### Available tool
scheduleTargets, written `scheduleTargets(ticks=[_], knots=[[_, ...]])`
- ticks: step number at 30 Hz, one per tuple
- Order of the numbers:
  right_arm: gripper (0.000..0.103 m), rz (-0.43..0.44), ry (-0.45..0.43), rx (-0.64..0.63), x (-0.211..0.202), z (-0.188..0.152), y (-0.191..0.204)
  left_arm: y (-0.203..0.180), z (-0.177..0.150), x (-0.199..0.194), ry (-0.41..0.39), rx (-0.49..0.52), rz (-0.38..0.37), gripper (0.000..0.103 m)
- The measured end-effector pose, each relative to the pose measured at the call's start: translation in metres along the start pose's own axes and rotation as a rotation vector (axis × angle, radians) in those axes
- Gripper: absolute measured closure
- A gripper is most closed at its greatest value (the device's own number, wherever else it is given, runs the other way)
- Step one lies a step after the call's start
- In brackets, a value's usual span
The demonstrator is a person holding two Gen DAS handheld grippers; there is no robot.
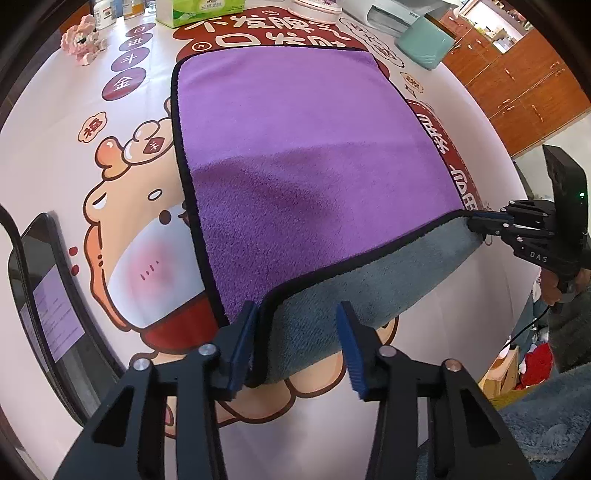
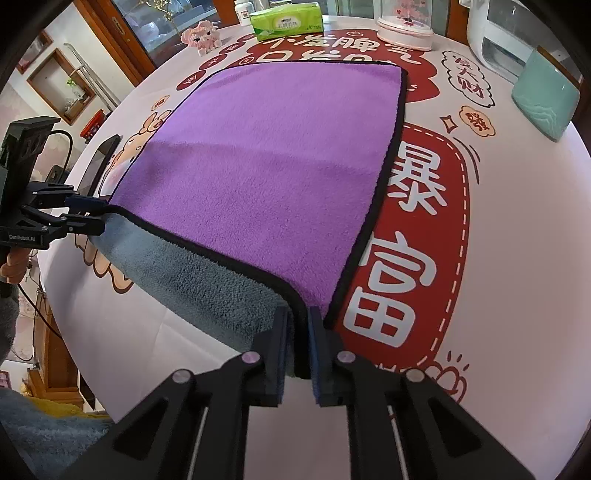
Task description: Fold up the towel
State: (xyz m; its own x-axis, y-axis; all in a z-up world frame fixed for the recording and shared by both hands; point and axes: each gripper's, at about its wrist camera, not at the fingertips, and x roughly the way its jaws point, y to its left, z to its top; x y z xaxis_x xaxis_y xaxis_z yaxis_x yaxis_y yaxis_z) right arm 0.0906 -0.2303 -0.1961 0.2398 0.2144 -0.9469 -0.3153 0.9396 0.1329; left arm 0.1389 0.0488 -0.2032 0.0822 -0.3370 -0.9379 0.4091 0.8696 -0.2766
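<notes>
A purple towel (image 1: 303, 147) with a black hem and a grey underside (image 1: 354, 280) lies on the printed tablecloth (image 1: 55, 184); it also shows in the right wrist view (image 2: 266, 166). Its near edge is lifted and curled, grey side showing. My left gripper (image 1: 299, 343) stands open, with the near left corner of the towel between its blue pads, touching the left pad. In the right wrist view the left gripper (image 2: 88, 218) looks closed on that corner. My right gripper (image 2: 298, 347) is shut on the near right corner; it also shows in the left wrist view (image 1: 480, 221).
A phone (image 1: 48, 295) lies at the table's left edge. At the far side stand a green tissue box (image 2: 286, 18), a pink plush toy (image 2: 201, 37), a pink-based dome (image 2: 406, 27), a mint box (image 2: 543, 99) and a white appliance (image 2: 498, 40).
</notes>
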Motion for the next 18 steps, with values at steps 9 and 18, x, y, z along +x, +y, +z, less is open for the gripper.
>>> scheduleTargets(ticks=[9, 18], knots=[[0.097, -0.032, -0.039, -0.02, -0.01, -0.004, 0.009, -0.003, -0.009, -0.001, 0.003, -0.005, 0.107, 0.094], [0.098, -0.068, -0.087, -0.018, -0.025, -0.009, 0.014, -0.02, -0.015, -0.015, -0.04, 0.0, 0.2, 0.098]])
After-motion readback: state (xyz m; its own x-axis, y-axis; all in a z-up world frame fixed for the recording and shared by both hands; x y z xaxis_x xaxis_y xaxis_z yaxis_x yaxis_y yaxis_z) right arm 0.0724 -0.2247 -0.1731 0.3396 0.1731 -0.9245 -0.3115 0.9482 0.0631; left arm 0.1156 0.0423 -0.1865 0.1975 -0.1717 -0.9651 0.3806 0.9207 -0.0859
